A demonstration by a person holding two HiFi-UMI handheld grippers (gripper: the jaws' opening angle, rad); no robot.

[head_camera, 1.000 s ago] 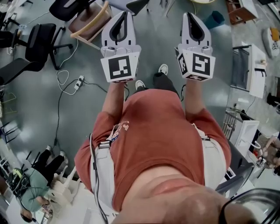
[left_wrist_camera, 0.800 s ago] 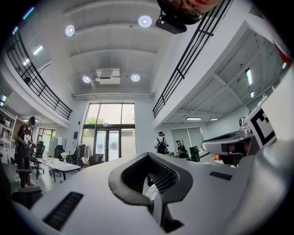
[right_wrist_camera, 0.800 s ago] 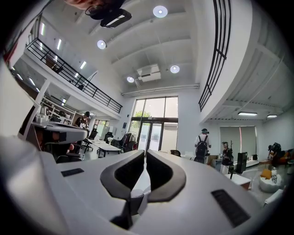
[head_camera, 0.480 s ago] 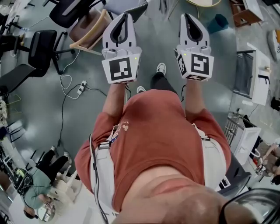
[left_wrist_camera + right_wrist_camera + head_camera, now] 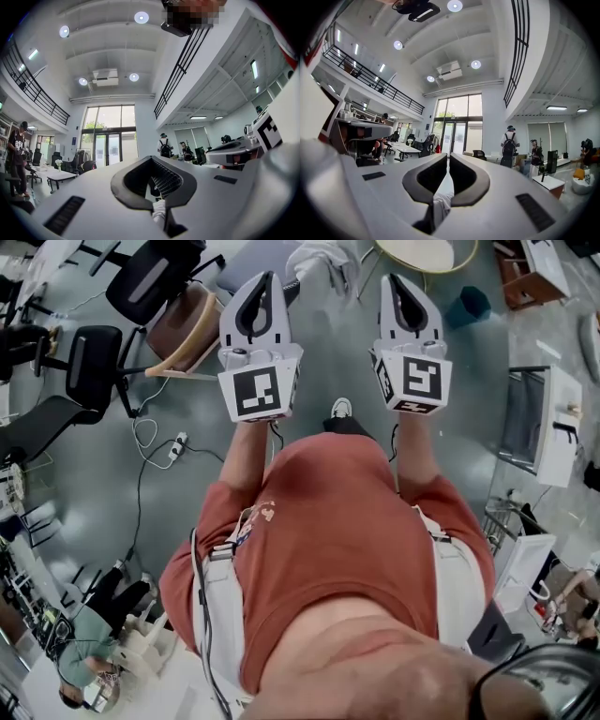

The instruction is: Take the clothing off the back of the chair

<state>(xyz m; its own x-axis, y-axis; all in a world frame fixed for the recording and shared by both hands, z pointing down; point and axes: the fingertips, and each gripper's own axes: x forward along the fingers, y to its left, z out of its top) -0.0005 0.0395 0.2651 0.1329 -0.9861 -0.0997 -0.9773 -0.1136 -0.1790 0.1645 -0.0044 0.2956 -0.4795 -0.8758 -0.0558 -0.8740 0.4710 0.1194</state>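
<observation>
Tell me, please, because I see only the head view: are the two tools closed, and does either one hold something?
Observer: In the left gripper view, the left tool's jaws meet at the tips and grip nothing. Only white fabric lying beyond them shows through their opening.
Operator: And the right tool?
Observer: The right gripper view shows the same for the right tool: jaws together, nothing gripped.
Operator: Does anybody stand in front?
Observer: Yes. A person wearing a black backpack stands far ahead, beside tall glass doors.
</observation>
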